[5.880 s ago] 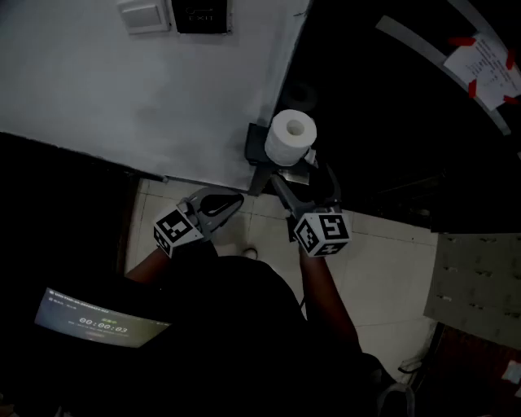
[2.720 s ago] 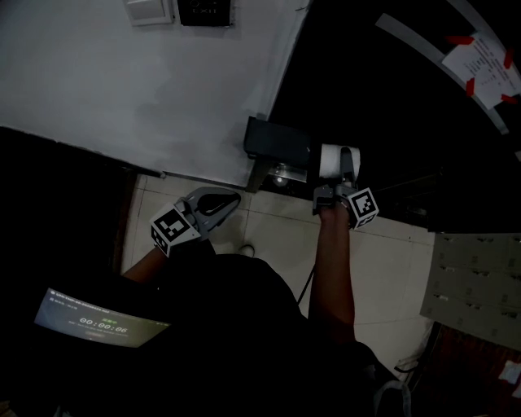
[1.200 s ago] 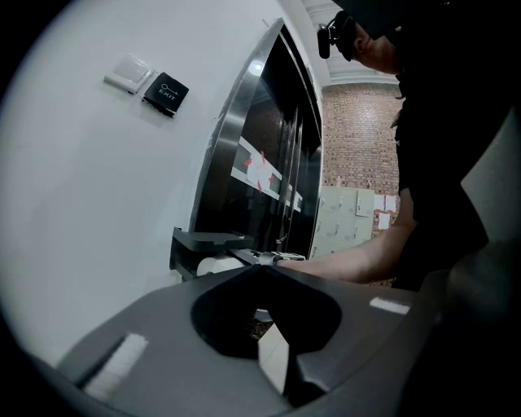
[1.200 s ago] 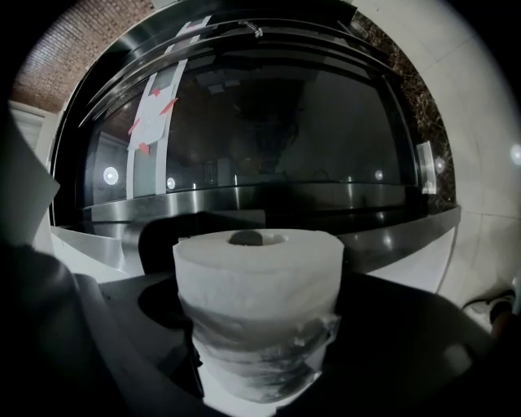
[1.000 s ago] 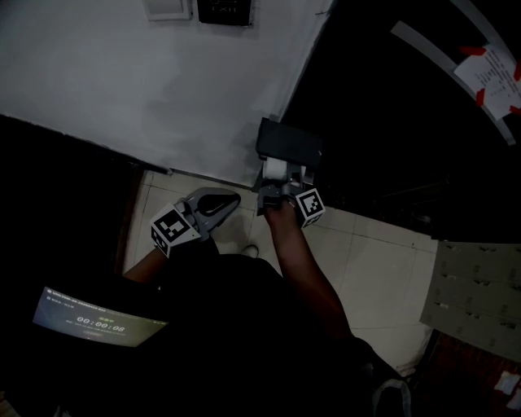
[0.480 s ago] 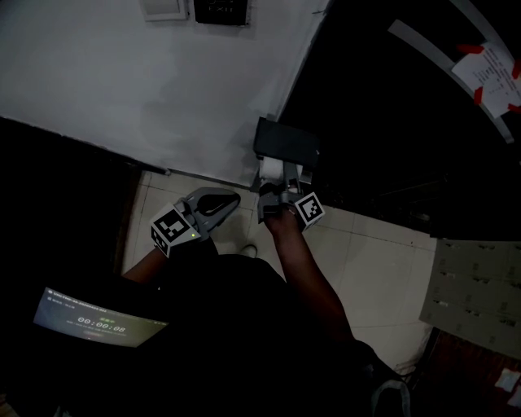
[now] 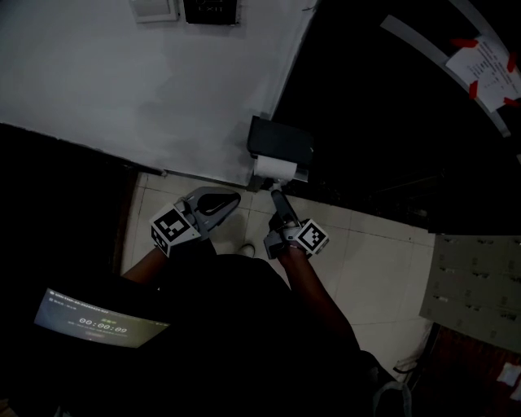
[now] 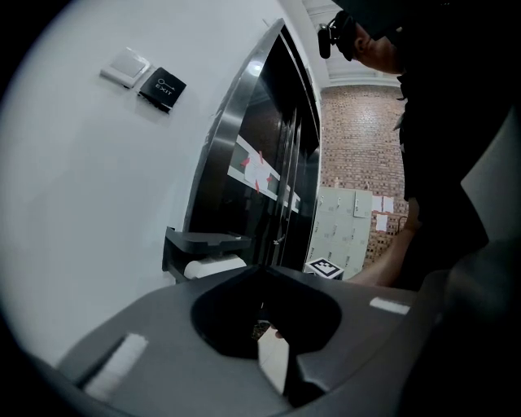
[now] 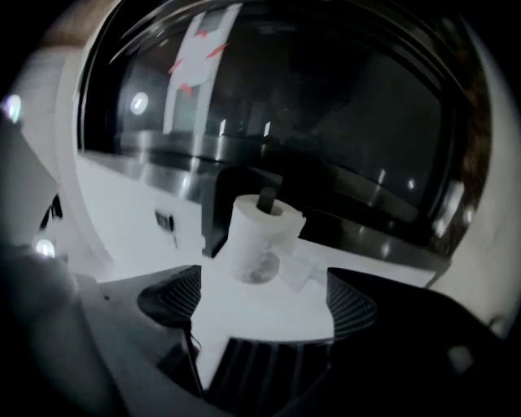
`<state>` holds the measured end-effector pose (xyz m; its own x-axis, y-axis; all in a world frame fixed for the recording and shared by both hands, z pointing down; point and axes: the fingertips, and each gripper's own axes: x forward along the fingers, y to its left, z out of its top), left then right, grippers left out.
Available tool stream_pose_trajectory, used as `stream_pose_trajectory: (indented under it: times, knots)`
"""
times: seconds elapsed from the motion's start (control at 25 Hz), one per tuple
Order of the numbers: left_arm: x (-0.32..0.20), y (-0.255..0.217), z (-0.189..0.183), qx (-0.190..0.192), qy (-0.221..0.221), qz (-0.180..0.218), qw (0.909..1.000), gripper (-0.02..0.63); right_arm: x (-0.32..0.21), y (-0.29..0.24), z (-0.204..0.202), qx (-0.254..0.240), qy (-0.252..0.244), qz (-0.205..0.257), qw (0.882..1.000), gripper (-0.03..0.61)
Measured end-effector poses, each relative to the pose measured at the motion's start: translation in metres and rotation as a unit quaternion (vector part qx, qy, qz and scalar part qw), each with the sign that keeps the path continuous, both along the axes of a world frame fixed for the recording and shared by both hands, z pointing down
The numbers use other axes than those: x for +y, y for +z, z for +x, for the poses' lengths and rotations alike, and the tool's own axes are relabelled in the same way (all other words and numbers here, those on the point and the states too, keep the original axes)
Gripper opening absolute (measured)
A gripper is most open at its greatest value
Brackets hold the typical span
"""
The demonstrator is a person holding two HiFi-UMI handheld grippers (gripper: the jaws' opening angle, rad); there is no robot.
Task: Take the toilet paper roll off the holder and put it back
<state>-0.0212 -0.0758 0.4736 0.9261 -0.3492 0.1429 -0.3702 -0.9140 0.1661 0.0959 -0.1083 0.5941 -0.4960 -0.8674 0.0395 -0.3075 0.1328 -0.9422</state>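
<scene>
The white toilet paper roll (image 7: 275, 168) sits on the black wall holder (image 7: 280, 141), under its top plate. In the right gripper view the roll (image 9: 259, 236) stands on the holder's bar (image 9: 267, 199) just ahead of the jaws. My right gripper (image 7: 278, 204) hangs below the holder, open and empty, a short way off the roll. My left gripper (image 7: 234, 196) rests to the left, shut, with nothing in it. From the left gripper view the roll (image 8: 213, 265) and holder (image 8: 203, 242) show beyond the closed jaw tips of the left gripper (image 8: 264, 273).
The holder hangs at the corner where the white wall (image 7: 146, 89) meets a dark glass door (image 7: 391, 122). A light switch (image 7: 155, 8) and a black plate (image 7: 210, 10) are higher up. Pale floor tiles (image 7: 366, 261) lie below, and a lit screen (image 7: 102, 322) at lower left.
The right gripper, which was at the roll under the holder, has come off it and drawn back toward me. The roll stays on the holder. The left gripper has not moved.
</scene>
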Motion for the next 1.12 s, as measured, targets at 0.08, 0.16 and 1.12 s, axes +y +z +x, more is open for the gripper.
stream_pose_trajectory:
  times: [0.08,0.16,1.12]
  knots:
    - [-0.001,-0.001,0.001,0.001,0.001,0.001,1.0,0.005,0.013,-0.008,0.001,0.117,-0.034,0.035,0.992,0.474]
    - [-0.002,-0.002,0.002,0.0,0.003,0.004,1.0,0.005,0.021,-0.028,0.003,0.229,-0.058,0.093,0.967,0.474]
    - [-0.004,-0.013,0.009,0.008,0.014,0.019,0.9997,0.005,0.042,-0.163,-0.051,0.384,-0.154,0.373,0.83,0.0]
